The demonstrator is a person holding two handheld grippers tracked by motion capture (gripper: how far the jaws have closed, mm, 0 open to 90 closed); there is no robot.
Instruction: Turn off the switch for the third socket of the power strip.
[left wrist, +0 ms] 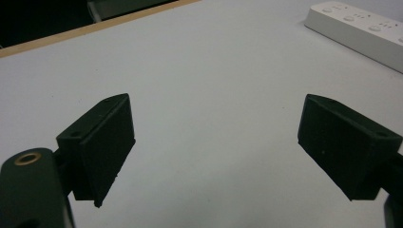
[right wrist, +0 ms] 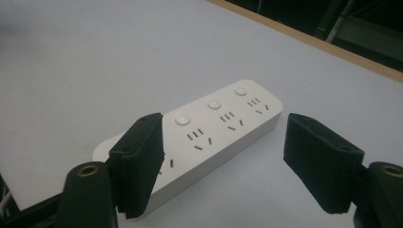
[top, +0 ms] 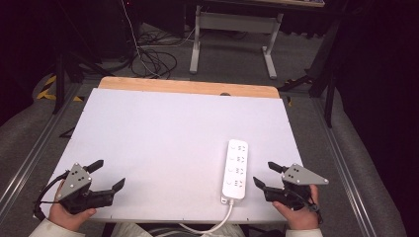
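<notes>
One white power strip [top: 236, 169] with four socket groups lies on my bench [top: 163, 138], near the right front edge. My left gripper [top: 109, 175] and right gripper [top: 265, 174] both hover with jaws apart, holding nothing, the right just beside the strip.

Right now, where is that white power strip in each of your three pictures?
High view: the power strip lies lower right of centre on the table, just left of the right gripper.
Left gripper view: its end sits in the top right corner.
Right gripper view: it lies at centre, partly behind the left-hand jaw.
Shared landmark: the table's wooden far edge.
</notes>
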